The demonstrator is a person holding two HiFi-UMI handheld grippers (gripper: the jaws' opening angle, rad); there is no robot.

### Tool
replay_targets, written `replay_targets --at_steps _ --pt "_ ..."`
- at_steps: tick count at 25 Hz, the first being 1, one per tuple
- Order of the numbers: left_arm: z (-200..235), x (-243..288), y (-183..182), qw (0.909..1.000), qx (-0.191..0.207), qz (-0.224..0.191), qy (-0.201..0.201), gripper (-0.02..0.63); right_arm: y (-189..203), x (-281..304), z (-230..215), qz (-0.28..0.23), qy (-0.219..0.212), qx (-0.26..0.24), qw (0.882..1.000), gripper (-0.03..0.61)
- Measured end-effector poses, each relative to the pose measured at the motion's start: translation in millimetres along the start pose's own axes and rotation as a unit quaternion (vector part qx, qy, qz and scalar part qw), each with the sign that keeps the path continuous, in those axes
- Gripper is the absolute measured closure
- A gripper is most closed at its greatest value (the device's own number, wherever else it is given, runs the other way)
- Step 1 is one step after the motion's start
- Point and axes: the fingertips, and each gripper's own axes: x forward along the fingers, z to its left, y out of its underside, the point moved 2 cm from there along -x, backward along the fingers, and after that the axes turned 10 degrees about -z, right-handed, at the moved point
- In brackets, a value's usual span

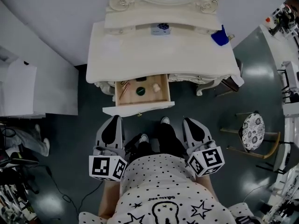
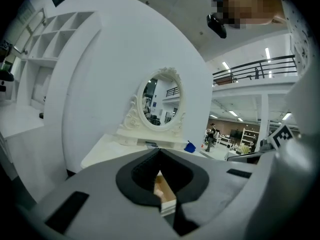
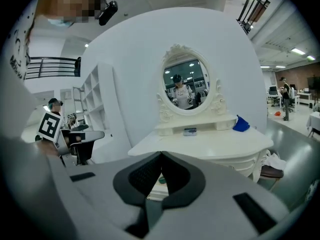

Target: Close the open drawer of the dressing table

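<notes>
Below desk (image 1: pixel 159 59) top, drawer (image 1: pixel 138 108) is standing pulled out toward you. You are holding left hand-held gripper (image 1: pixel 114 119) and right hand-held gripper (image 1: pixel 188 121) pressed together and empty, both short of drawer front.

Risk: one-sided push is likely skewing drawer and jamming it. Hard shove is likely sliding green disc (image 1: pixel 141 91) and small pieces inside.

Runners are staying hidden. Knob is barely showing under front edge.

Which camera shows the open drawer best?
The head view: it looks straight down into the open drawer, contents and all. Each gripper view shows only a sliver of it, mostly hidden behind the jaws.
</notes>
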Motion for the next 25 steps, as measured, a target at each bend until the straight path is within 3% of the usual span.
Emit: replay_targets --at_steps 6,11,18,25 --pt "4 36 -10 0.9975 0.014 -0.038 -0.059 0.601 -18 30 -48 0.005 -0.036 -0.014 0.999 0.569" --pt "8 50 -4 0.9935 0.027 -0.038 -0.104 0.601 -27 37 -83 0.007 -0.05 -0.022 0.998 0.569" --pt "-1 59 26 0.9921 0.024 0.0 -0.123 0.601 -22 35 -115 0.019 -0.059 -0.013 0.998 0.569" --pt "8 58 81 0.9891 0.01 0.087 -0.118 0.601 -18 37 -122 0.035 -0.064 -0.008 0.997 0.569"
